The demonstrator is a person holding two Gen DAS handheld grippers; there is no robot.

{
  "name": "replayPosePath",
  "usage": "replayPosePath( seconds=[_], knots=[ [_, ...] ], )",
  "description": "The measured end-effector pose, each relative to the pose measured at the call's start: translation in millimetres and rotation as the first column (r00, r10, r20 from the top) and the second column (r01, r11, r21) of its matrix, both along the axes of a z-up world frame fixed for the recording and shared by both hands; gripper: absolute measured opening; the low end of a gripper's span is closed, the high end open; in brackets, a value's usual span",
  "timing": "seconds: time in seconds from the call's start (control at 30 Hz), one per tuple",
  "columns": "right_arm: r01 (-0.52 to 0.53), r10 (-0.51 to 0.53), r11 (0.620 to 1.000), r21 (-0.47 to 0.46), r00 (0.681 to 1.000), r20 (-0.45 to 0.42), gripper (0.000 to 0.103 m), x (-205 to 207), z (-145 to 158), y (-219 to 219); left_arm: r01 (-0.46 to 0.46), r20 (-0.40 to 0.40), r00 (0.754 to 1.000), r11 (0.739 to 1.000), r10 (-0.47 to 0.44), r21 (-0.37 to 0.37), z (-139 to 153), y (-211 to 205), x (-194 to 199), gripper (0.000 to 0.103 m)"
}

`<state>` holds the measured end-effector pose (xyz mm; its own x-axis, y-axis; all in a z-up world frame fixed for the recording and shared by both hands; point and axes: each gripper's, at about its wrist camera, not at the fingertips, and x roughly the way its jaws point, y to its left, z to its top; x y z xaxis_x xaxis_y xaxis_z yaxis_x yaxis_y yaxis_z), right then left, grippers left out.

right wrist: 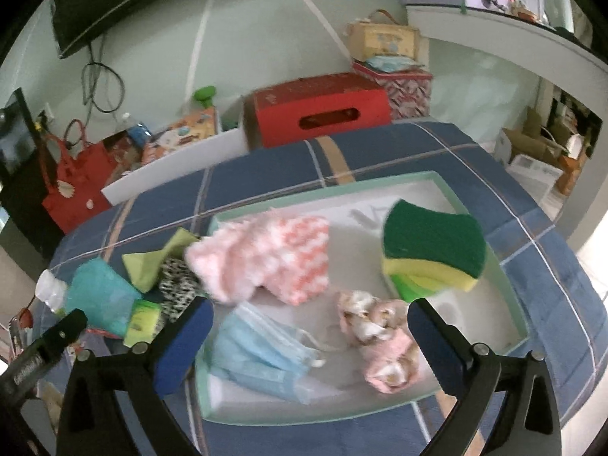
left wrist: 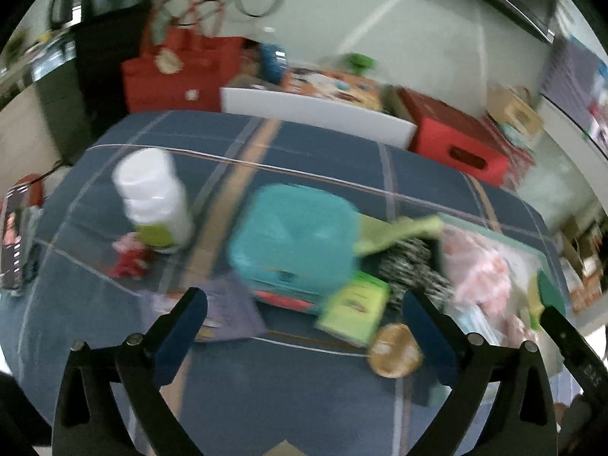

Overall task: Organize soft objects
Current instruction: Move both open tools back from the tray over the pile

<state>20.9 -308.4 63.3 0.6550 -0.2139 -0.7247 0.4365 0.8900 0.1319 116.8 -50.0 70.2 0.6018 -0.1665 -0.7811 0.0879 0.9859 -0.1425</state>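
A shallow mint-rimmed tray [right wrist: 437, 179] lies on the blue plaid cloth. It holds a pink-and-white knitted cloth [right wrist: 266, 258], a green-and-yellow sponge stack [right wrist: 433, 250], a light blue face mask [right wrist: 262, 353] and a pink scrunchie [right wrist: 380, 338]. My right gripper [right wrist: 307, 323] hangs open above the mask and scrunchie, nothing between its fingers. My left gripper [left wrist: 304, 311] is open over the table's middle, above a teal box [left wrist: 292, 231] and a small green box [left wrist: 353, 311]. A green cloth [left wrist: 395, 231] and a black-and-white patterned cloth [left wrist: 410, 269] lie beside the tray.
A white bottle [left wrist: 155, 197] stands at the left with a red-and-white soft item [left wrist: 129, 254] by it. A round tan lid [left wrist: 395, 349] and a purple packet [left wrist: 228, 311] lie near the front. Red boxes [right wrist: 319, 110], a red bag [left wrist: 178, 72] and a white board [left wrist: 315, 114] stand behind the table.
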Motion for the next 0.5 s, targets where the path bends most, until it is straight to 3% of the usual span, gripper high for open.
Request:
replayPosePath(
  seconds=[0.2, 0.5],
  knots=[
    [-0.061, 0.061, 0.998, -0.005, 0.998, 0.029, 0.103, 14.0, 0.2, 26.0, -0.142, 0.029, 0.99, 0.989, 0.14, 0.042, -1.5, 49.6, 6.6, 0.102],
    [-0.191, 0.194, 0.98, -0.047, 0.98, 0.048, 0.103, 35.1, -7.7, 77.3, -0.264, 0.055, 0.964, 0.96, 0.259, 0.09, -9.9, 100.5, 11.7, 0.102]
  ],
)
